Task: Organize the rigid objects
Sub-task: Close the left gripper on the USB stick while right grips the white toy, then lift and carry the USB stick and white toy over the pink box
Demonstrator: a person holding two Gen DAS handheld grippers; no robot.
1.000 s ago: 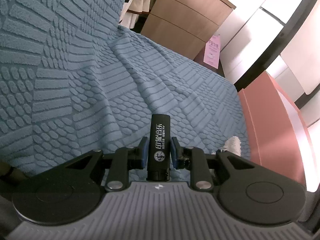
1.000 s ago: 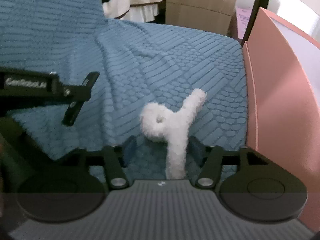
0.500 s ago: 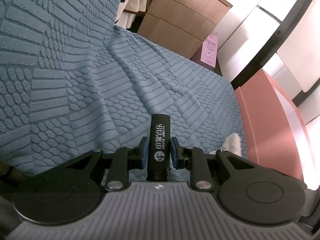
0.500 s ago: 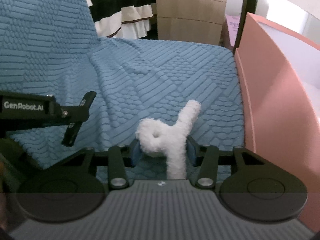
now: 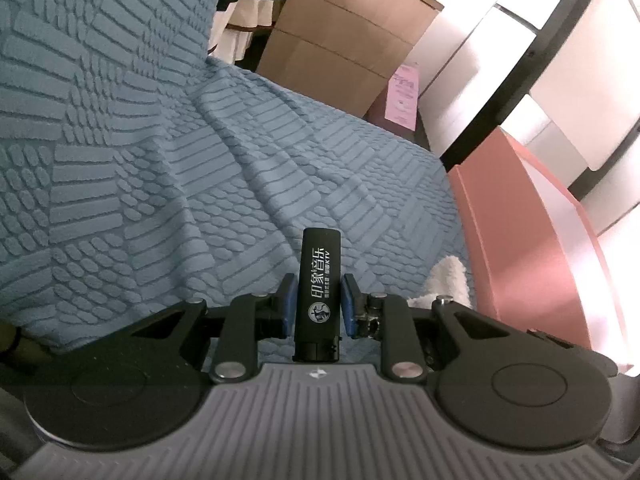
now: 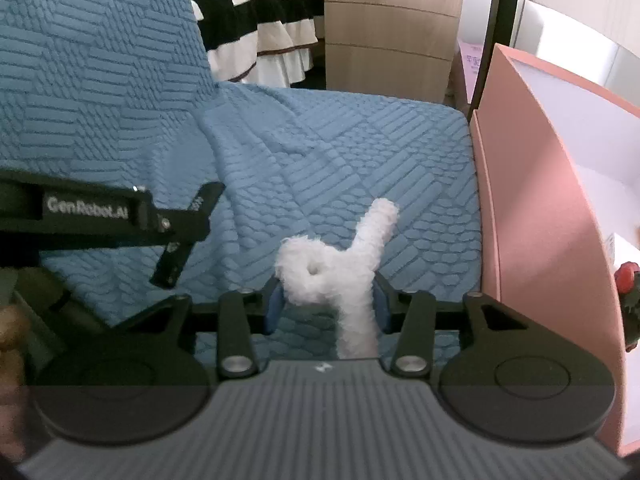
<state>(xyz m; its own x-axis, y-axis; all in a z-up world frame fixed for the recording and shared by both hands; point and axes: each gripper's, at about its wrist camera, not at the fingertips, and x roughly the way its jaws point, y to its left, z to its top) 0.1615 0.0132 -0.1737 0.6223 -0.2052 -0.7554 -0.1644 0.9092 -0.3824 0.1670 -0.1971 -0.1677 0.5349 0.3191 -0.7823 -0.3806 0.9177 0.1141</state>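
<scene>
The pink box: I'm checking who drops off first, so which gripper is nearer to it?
Right. The right gripper, shut on the white fuzzy piece, sits just beside the pink box; the left gripper, holding the black lighter, is farther out.

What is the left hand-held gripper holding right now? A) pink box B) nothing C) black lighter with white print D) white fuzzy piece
C: in the left wrist view the left hand-held gripper has its blue pads shut on the black lighter, which stands upright between them; the white fuzzy piece sits in the right hand-held gripper.
</scene>
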